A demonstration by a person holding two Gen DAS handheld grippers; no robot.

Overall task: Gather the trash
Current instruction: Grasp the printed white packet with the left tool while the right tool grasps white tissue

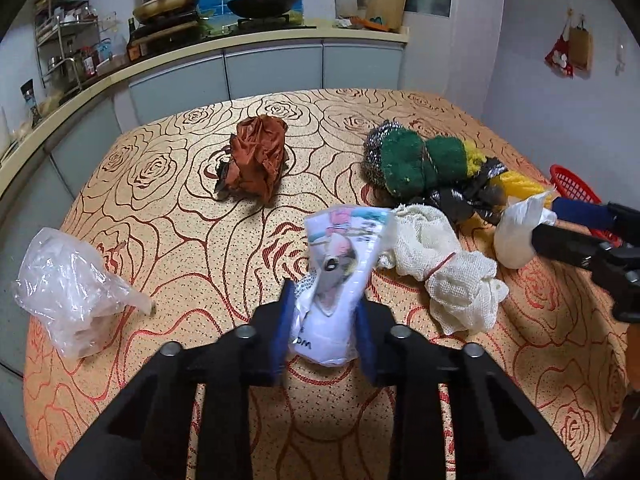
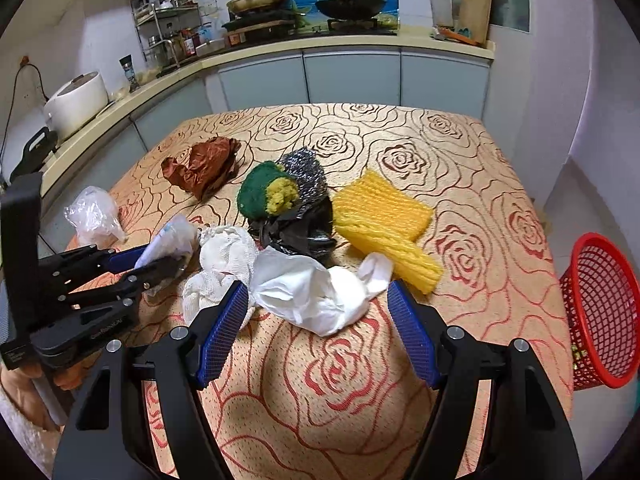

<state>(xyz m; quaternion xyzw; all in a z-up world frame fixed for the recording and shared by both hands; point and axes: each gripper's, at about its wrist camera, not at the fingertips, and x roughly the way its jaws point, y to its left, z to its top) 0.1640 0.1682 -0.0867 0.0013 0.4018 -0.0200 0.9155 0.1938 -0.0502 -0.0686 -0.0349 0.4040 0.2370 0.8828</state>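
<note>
Two grippers work over the rose-patterned tabletop (image 2: 460, 184). Left gripper (image 1: 324, 334): jaws clamped on a printed white packet (image 1: 340, 264), apparently lifted just clear of the cloth. Right gripper (image 2: 320, 332): jaws wide, flanking a crumpled white tissue (image 2: 316, 292) lying beside the gauze rag (image 2: 220, 260). Red basket (image 2: 600, 312) stands past the tabletop's right edge.

Even indoor light from overhead is falling on my counter (image 2: 460, 184), my tongs are casting soft shadows just beneath themselves, the fisheye is bending the room into dark rounded corners, and the printed wrapper (image 1: 340, 256) is blurring slightly.
</note>
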